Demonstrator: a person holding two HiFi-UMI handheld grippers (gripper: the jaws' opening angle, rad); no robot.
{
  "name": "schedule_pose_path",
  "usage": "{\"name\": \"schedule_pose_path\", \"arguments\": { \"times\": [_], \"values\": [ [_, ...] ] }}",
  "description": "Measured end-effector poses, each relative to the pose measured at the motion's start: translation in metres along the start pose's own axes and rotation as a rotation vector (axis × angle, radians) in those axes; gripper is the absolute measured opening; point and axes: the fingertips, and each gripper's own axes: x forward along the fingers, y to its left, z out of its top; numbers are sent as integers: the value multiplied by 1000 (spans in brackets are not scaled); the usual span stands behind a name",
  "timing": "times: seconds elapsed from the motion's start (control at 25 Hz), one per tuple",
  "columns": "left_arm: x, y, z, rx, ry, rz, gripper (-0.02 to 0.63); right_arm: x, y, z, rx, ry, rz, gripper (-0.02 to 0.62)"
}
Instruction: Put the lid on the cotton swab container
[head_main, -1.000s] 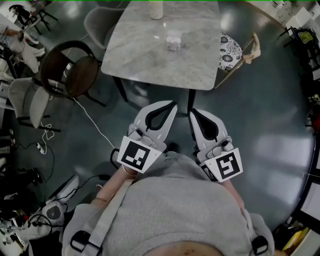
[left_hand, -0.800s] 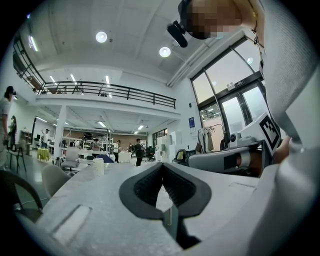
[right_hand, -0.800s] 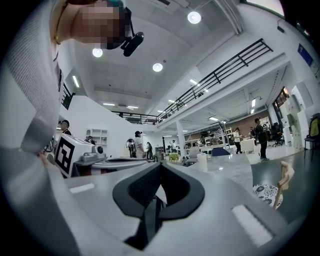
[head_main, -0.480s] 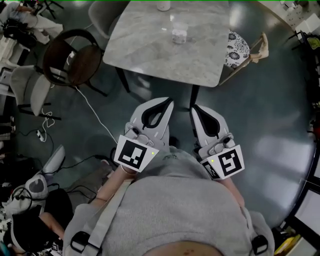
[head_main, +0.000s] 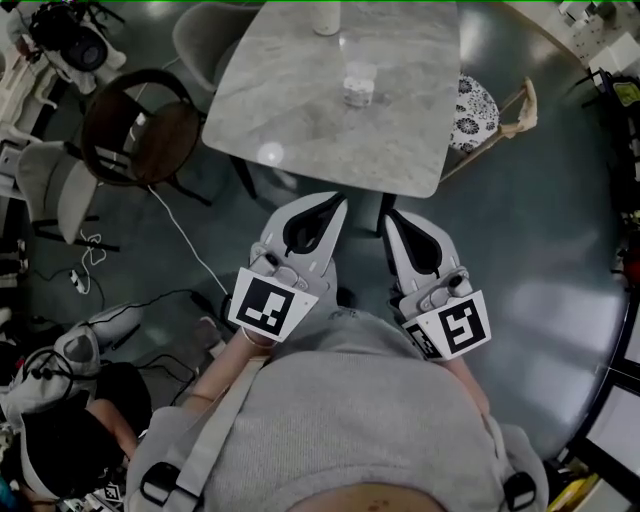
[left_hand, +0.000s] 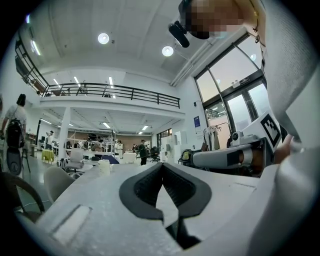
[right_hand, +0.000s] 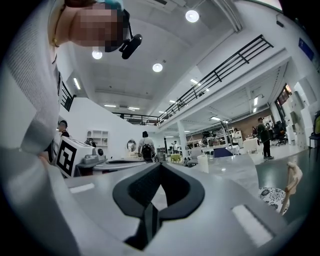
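The table (head_main: 330, 130) is creeping nearer in the head view. Its near edge now sits a touch lower in frame than a second ago, so the person is closing in on it. Both grippers ride along tucked against the chest, side by side and aimed level at the table, but they stop short of its near edge and hang over the dark floor (head_main: 520, 260).

The left gripper (head_main: 341, 203) is closed, its black pads meeting at the tip with nothing between them. The right gripper (head_main: 390, 216) is the same, clamped together and empty. Neither has changed over this stretch; only the approach is new.

On the table stands a small clear container (head_main: 359, 84), past the middle of the top and well apart from both grippers. It looks like the cotton swab holder, though it is too small here to say whether anything sits on top of it. A white cup (head_main: 326, 15) stands beyond it at the far edge. I cannot pick out the lid anywhere.

For the task, nothing has been touched yet. This is the walk-up, and the jaws will need to open before either gripper can take anything.
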Motion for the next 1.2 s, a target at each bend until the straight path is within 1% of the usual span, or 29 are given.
{"name": "schedule_pose_path", "arguments": {
  "times": [0.6,1.0,1.2],
  "values": [
    [74,80,2,2,-9,-30,-2,83,-64,7,-11,1,-39,-2],
    [118,136,6,-8,-4,-73,-2,143,-99,15,-4,2,-80,-2],
    [140,162,7,6,-12,-100,-2,172,-116,16,-5,-2,-106,-2]
  ]
}}
